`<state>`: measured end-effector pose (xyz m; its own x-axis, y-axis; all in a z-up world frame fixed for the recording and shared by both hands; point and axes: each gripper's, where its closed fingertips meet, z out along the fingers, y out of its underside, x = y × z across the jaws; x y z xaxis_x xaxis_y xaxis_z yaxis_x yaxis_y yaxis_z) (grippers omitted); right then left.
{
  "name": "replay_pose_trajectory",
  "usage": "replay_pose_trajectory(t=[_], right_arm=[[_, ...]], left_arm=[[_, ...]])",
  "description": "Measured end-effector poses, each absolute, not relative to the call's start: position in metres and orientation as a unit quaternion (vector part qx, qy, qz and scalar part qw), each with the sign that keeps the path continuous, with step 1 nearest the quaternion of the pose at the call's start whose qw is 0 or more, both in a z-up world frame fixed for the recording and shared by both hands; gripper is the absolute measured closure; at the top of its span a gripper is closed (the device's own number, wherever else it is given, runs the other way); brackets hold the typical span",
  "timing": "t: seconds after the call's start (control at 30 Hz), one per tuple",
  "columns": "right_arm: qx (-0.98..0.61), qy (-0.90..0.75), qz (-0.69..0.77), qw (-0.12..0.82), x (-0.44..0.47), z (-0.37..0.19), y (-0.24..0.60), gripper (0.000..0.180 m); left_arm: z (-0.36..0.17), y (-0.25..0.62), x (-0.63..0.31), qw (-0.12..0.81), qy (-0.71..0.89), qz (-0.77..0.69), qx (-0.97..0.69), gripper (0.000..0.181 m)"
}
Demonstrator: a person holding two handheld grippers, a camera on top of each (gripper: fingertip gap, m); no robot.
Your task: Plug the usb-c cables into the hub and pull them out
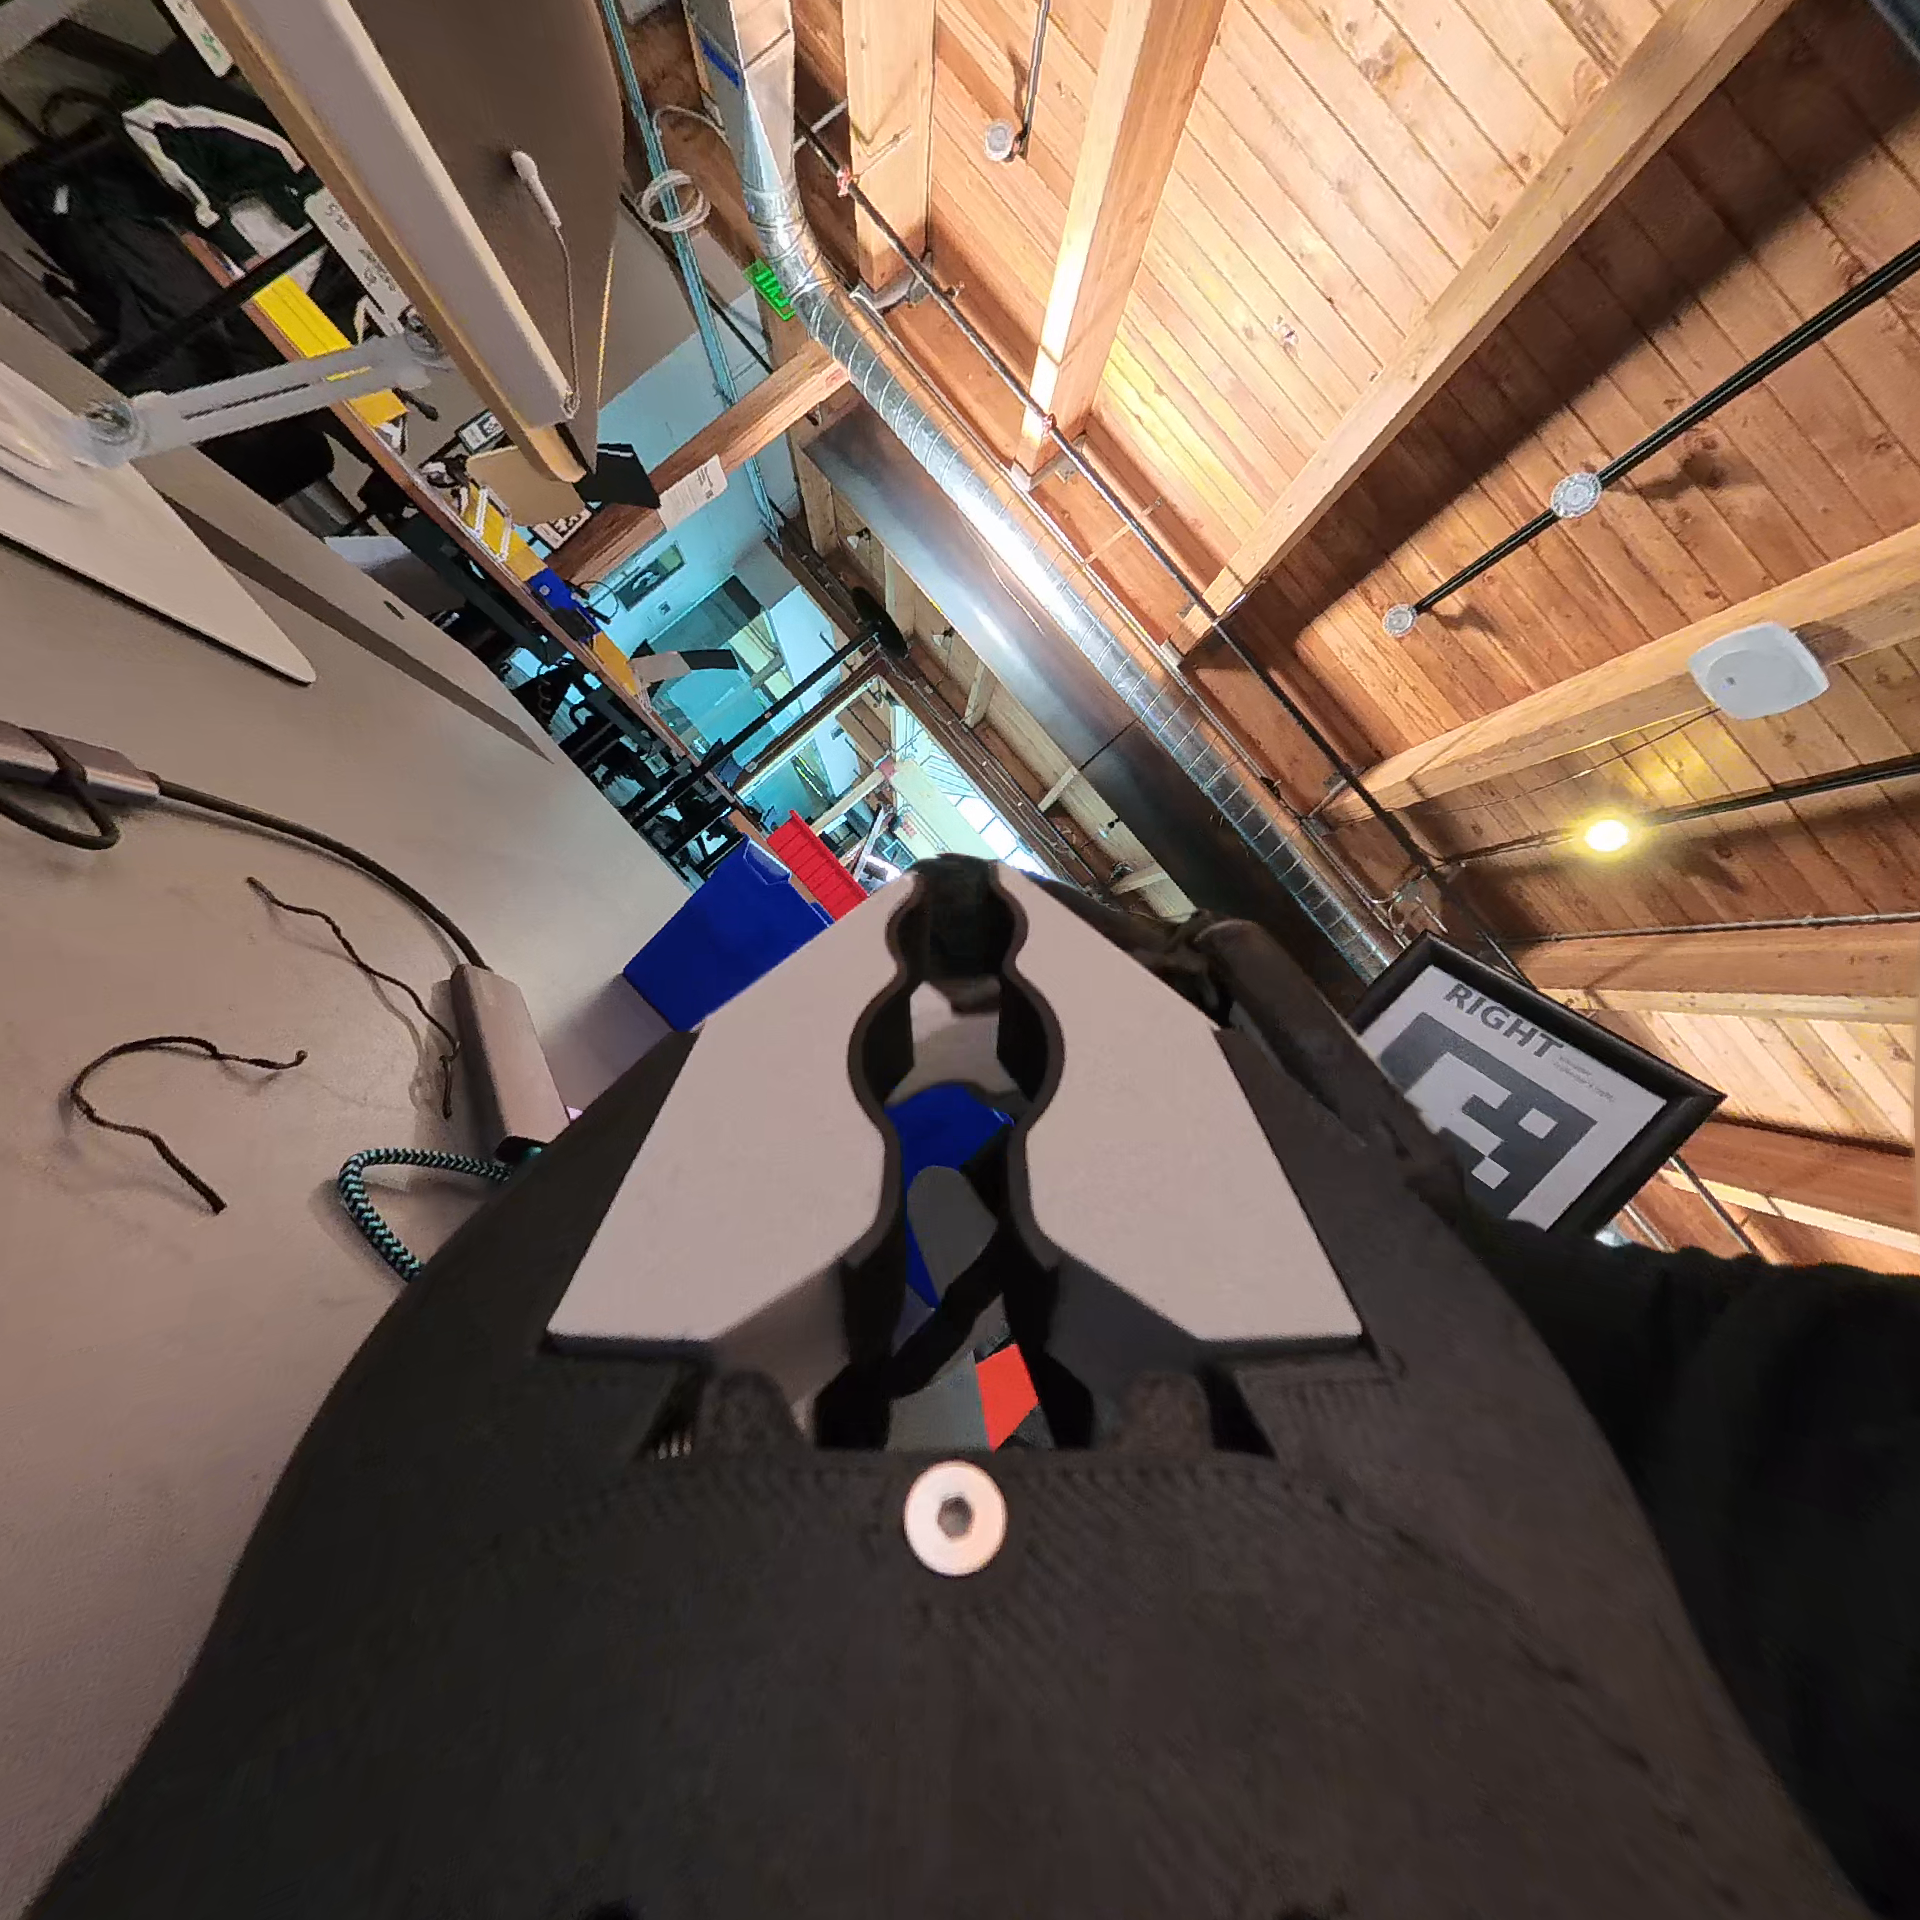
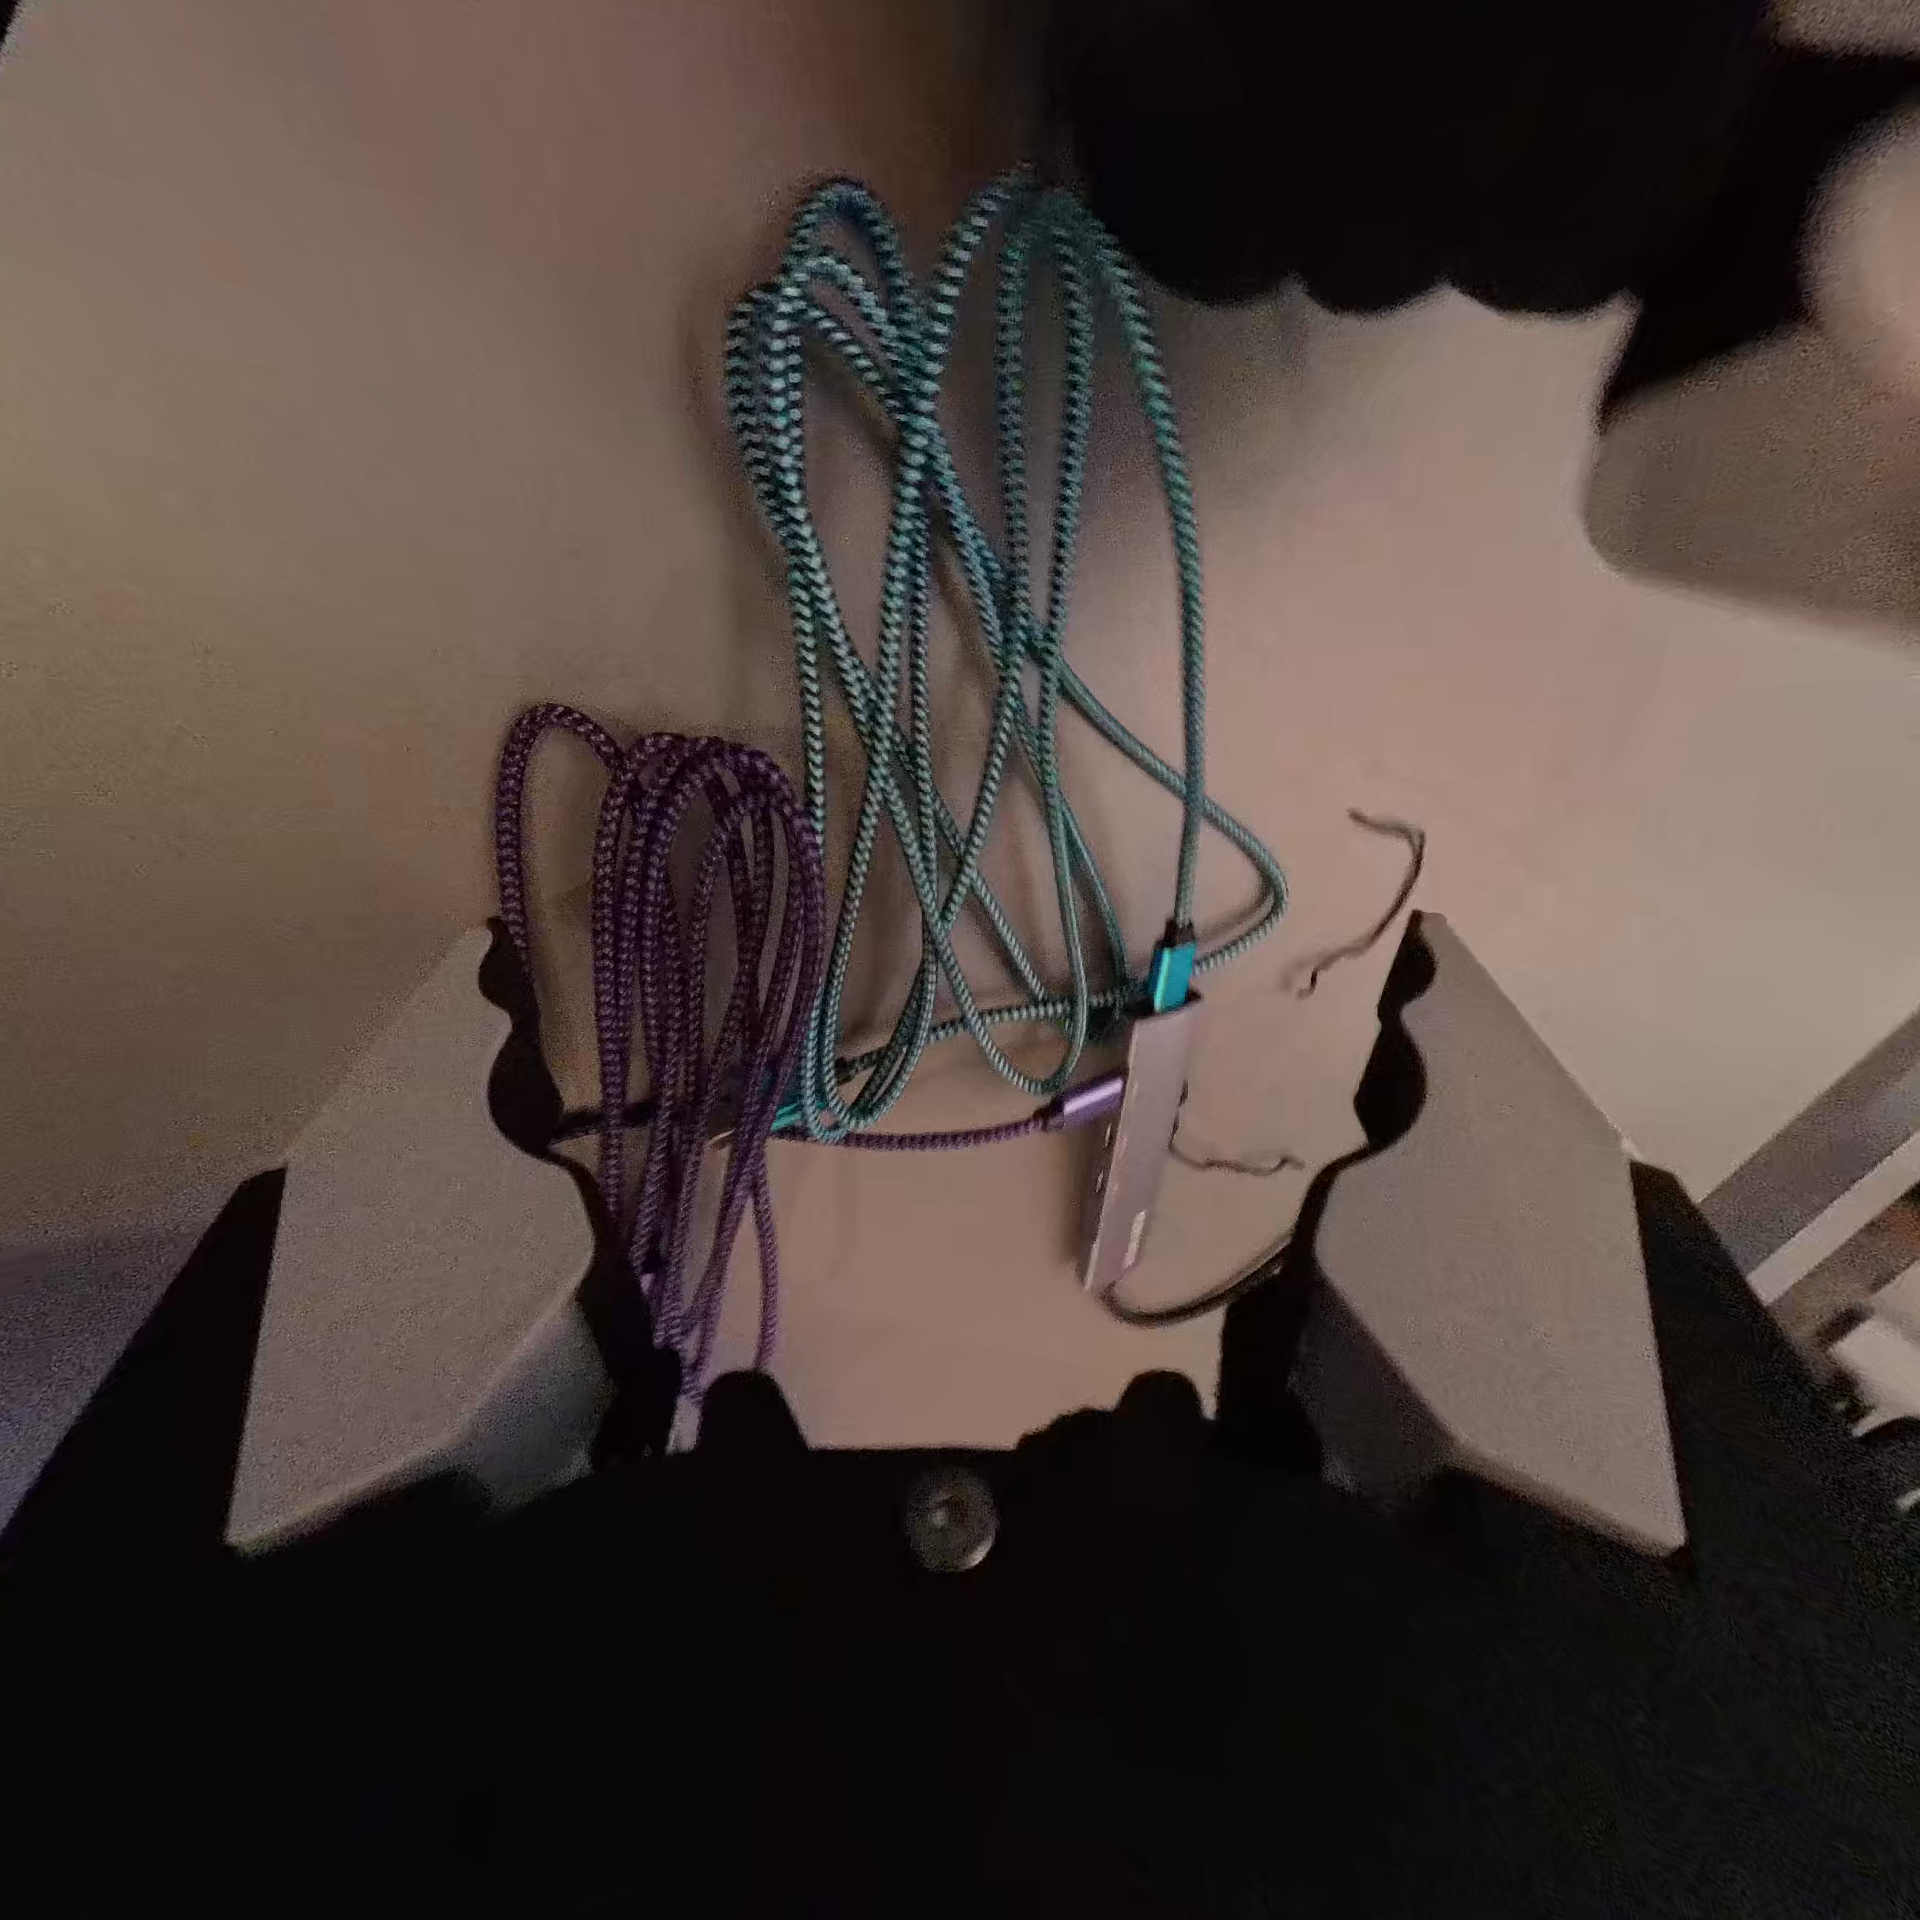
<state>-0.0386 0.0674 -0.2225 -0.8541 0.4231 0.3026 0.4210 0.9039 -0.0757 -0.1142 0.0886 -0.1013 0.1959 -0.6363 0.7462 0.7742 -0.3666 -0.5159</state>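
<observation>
We hover the right tongs (image 2: 951, 1091) spread wide over the hub (image 2: 1132, 1132), both cables plugged in, left tongs (image 1: 956, 935) clenched empty, raised clear.

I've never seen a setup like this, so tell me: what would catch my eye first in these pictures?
Probably the two braided cables on the table: a teal cable in long loops, with a purple cable bunched to its left. Both reach a slim silver hub, framed by the open right gripper. The left wrist view tilts up at a wooden ceiling.
</observation>
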Motion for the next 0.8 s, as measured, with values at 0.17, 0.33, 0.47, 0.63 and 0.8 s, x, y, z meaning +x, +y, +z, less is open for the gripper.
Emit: replay_pose_trajectory(t=[0.17, 0.33, 0.47, 0.63, 0.8], right_arm=[[-0.155, -0.984, -0.007, 0.085, -0.042, -0.247, 0.062, 0.037], [-0.181, -0.983, 0.034, 0.002, -0.031, -0.249, 0.06, 0.096], [-0.196, -0.98, 0.045, 0.004, -0.031, -0.245, 0.064, 0.153], [-0.245, -0.968, 0.036, 0.046, -0.029, -0.243, 0.075, 0.168], [-0.308, -0.942, 0.07, 0.111, -0.032, -0.216, 0.091, 0.169]], left_arm=[[-0.1, 0.088, -0.114, 0.56, -0.062, -0.633, -0.531, 0.174], [-0.099, 0.087, -0.114, 0.559, -0.059, -0.637, -0.527, 0.173], [-0.099, 0.086, -0.114, 0.56, -0.057, -0.638, -0.525, 0.172], [-0.098, 0.086, -0.115, 0.562, -0.057, -0.637, -0.525, 0.172], [-0.098, 0.086, -0.117, 0.568, -0.062, -0.633, -0.523, 0.17]])
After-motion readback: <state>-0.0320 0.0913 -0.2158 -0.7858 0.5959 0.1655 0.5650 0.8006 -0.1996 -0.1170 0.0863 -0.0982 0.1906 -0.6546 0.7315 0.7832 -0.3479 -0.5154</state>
